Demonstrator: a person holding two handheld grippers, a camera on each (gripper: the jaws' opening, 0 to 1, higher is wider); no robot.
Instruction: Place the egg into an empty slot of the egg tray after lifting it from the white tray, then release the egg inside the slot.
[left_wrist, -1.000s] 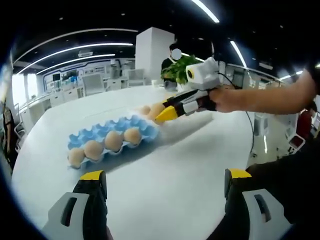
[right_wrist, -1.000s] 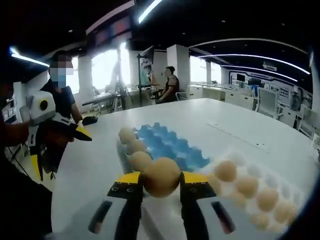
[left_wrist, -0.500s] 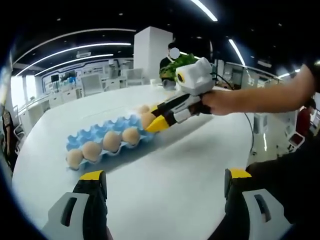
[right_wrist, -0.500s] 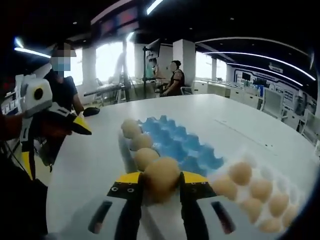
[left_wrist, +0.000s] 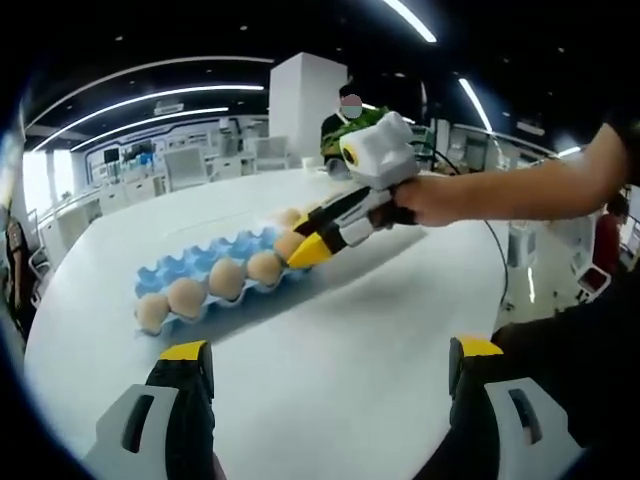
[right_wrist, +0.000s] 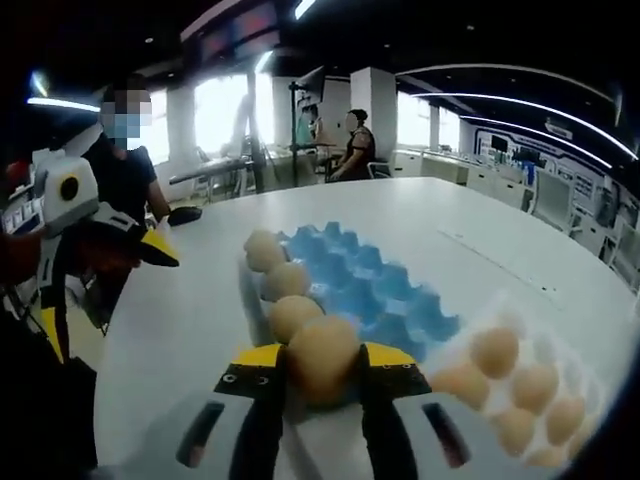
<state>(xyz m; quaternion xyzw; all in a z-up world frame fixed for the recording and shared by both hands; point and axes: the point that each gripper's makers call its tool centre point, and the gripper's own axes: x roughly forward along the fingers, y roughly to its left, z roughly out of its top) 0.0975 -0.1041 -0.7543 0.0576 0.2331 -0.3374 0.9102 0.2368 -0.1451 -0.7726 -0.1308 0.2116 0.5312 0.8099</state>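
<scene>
Two yellow-tipped fingers of the right gripper (right_wrist: 322, 366) rise from the bottom of the right gripper view and clamp a smooth, tan, rounded egg (right_wrist: 322, 348) between them, low over the near end of the blue egg tray (right_wrist: 372, 288). That tray is a moulded sheet of scalloped cups with raised peaks, and three more tan eggs sit in a row along its left edge, the nearest egg in the row (right_wrist: 293, 315) just beyond the held one; the cups to the right of the row lie open. Just beside the blue tray, to the right, lies the white tray (right_wrist: 520, 385), pale and glossy, with several eggs in its pockets. The surface (right_wrist: 190, 310) is broad, white and smooth, with a rounded edge at the left and bare room on both sides of the trays. In the left gripper view the left gripper (left_wrist: 320, 360) holds its two fingers wide apart with nothing between them, low over bare white surface near its edge. Farther off in that view the right gripper, held by a person's hand (left_wrist: 425, 200), points its tips down at the right end of the blue tray's egg row. Beyond the surface are desks, chairs, a white pillar (left_wrist: 305, 105) and a green plant (left_wrist: 350, 135).
</scene>
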